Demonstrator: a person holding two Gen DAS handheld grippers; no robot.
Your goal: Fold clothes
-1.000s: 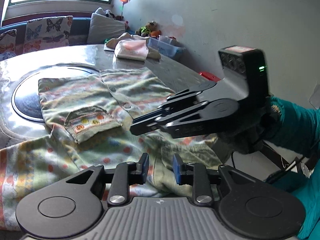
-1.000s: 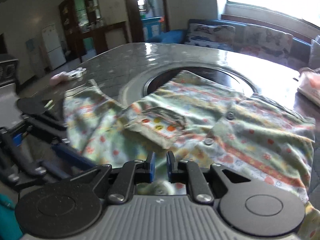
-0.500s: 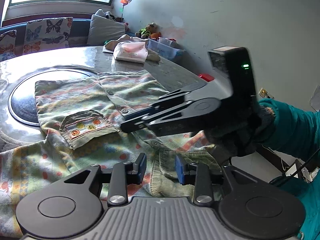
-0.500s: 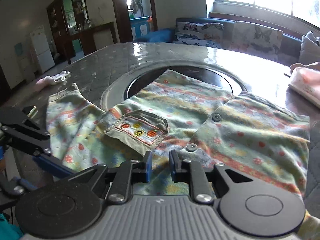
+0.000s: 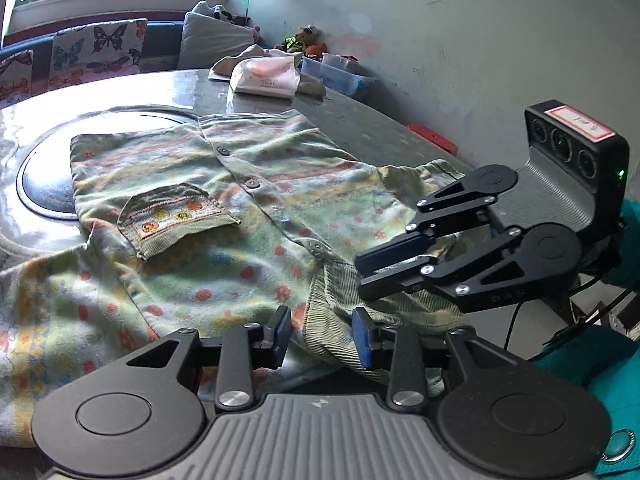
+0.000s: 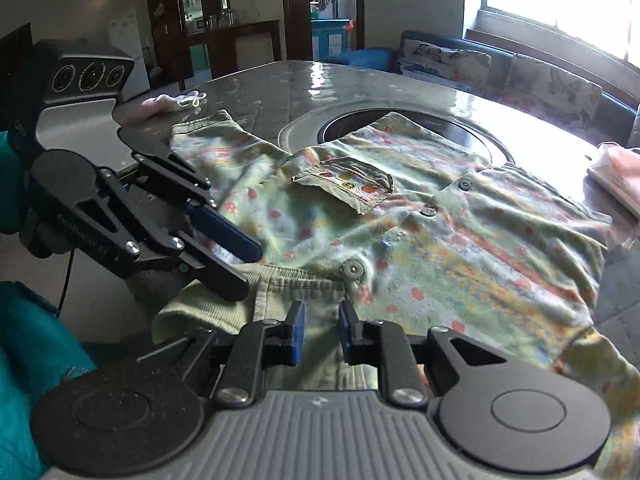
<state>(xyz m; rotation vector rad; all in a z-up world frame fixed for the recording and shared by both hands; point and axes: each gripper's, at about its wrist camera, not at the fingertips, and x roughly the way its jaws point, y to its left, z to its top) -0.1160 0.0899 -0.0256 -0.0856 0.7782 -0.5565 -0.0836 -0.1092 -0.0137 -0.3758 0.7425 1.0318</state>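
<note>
**One shirt flat on counter, two grippers at its collar end**

1 patterned shirt (image 5: 248, 208) lies spread across the round counter (image 5: 120, 92), filling the centre of both views; collar (image 6: 296, 292) sits at the lower centre, nearest the cameras. 1 chest pocket (image 5: 176, 216), flap lying loose, centre-left in left-wrist view. 3 buttons countable along the placket in right-wrist view; topmost one (image 6: 352, 269) just above the collar.

2 grippers. Left gripper (image 5: 320, 336): fingers apart w/ a clear gap, having just been widening; collar cloth shows in the gap, but I see no pad pressing it. Right gripper (image 6: 320, 332): fingers apart by a narrower gap, having just opened a little; collar band visible between them, pads not seen pinching it. In left-wrist view the right gripper enters from mid-right, tips over the collar's right side. In right-wrist view the left one enters from mid-left, tips at the collar's left edge.

Elsewhere: 1 pink folded garment (image 5: 264, 78) upper centre of left-wrist view, well apart from shirt. 1 small pale item (image 6: 176, 101) upper left of right-wrist view. Teal sleeve (image 5: 592, 372) lower right.
</note>
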